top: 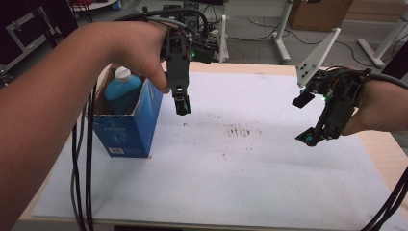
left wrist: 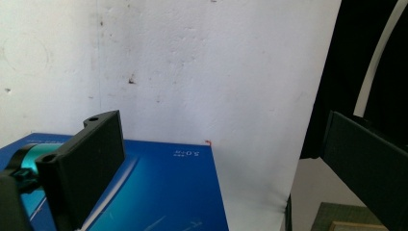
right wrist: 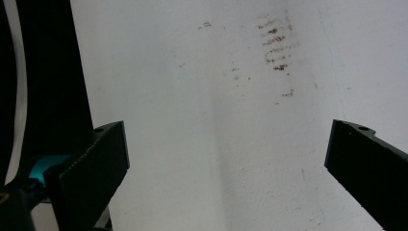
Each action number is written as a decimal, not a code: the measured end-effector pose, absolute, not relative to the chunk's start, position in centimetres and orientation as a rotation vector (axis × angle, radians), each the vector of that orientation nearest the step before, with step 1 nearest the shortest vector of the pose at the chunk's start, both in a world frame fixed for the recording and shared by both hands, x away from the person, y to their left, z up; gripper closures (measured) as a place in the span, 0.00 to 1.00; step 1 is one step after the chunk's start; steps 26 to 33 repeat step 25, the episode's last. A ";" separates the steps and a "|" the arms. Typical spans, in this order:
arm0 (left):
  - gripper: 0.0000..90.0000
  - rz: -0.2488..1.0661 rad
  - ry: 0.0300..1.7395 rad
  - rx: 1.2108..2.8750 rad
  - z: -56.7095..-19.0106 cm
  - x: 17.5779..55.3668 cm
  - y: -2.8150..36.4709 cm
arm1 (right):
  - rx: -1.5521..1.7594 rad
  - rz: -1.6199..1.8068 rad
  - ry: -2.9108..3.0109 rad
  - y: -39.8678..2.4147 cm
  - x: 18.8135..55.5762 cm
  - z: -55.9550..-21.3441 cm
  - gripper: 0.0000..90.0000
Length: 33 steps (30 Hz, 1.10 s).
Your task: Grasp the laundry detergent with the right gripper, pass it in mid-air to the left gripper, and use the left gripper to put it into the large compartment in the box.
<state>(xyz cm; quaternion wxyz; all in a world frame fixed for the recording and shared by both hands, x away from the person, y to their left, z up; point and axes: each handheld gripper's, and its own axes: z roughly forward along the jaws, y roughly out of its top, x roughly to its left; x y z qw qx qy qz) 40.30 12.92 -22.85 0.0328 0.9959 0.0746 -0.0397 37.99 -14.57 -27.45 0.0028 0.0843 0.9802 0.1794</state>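
Observation:
An open blue carton (top: 129, 124) stands at the left of the white table sheet (top: 231, 163). Inside it sits a blue bottle (top: 121, 90) with a white cap (top: 122, 73). My left gripper (top: 182, 105) hangs just right of the carton's top, above the sheet, pointing down; its jaws stand wide apart with nothing between them. In the left gripper view the carton's blue side (left wrist: 159, 192) lies below the jaws. My right gripper (top: 308, 138) hovers over the right side of the sheet, tilted down and left, open and empty. The right gripper view looks down on the bare stained sheet (right wrist: 226, 125).
Dark smudges (top: 238, 131) mark the middle of the sheet. Black cables (top: 82, 159) trail down past the table's left edge. Beyond the far edge are white stand legs (top: 279, 33), a cardboard box (top: 320, 13) and floor cables.

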 end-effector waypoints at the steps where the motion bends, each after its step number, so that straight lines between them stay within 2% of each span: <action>1: 0.02 -0.121 0.225 3.062 -22.8 40.3 12.9 | 0.264 0.563 3.075 -14.6 38.0 -27.5 0.01; 33: 0.02 -0.118 0.195 3.060 -22.8 40.3 12.2 | 0.279 0.569 3.072 -14.9 38.2 -27.5 0.01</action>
